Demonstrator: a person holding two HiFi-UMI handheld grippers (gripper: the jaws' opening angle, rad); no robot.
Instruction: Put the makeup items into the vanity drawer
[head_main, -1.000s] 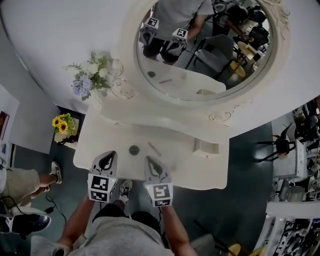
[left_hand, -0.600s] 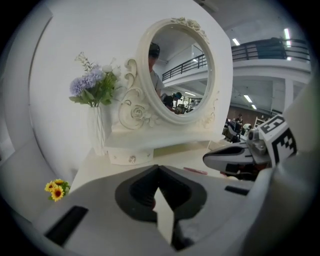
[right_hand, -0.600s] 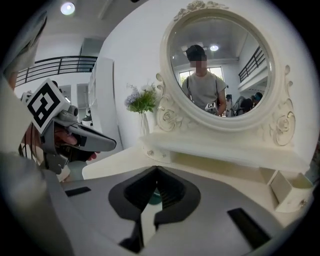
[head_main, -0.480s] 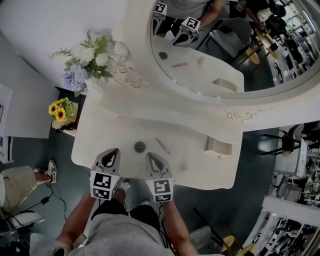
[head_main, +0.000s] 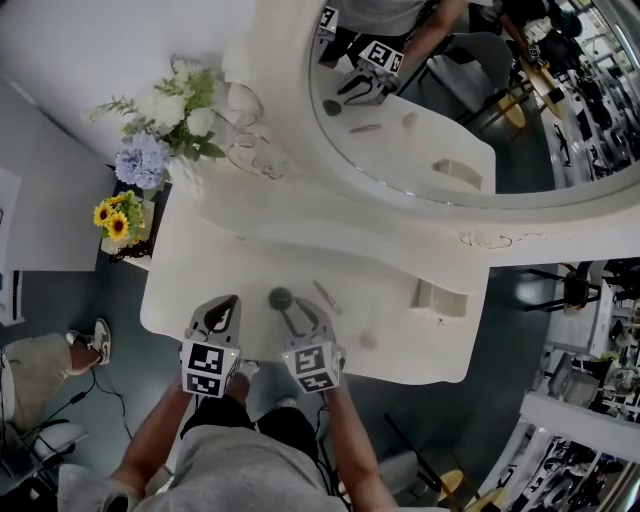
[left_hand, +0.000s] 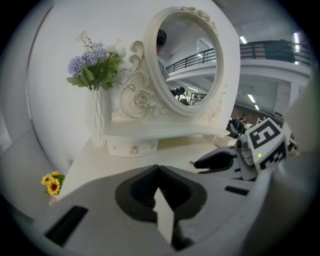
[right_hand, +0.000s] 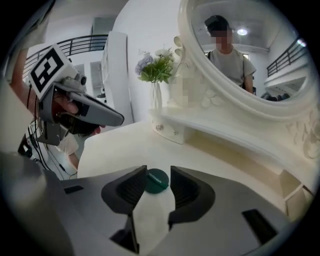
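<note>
Green compact (right_hand: 156, 181) carries small, unreadable lid lettering.

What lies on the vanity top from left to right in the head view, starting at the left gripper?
left gripper → round green compact → slim pencil-like stick → small pink item → open drawer

L hand-held gripper (head_main: 226, 303): jaws together
</note>
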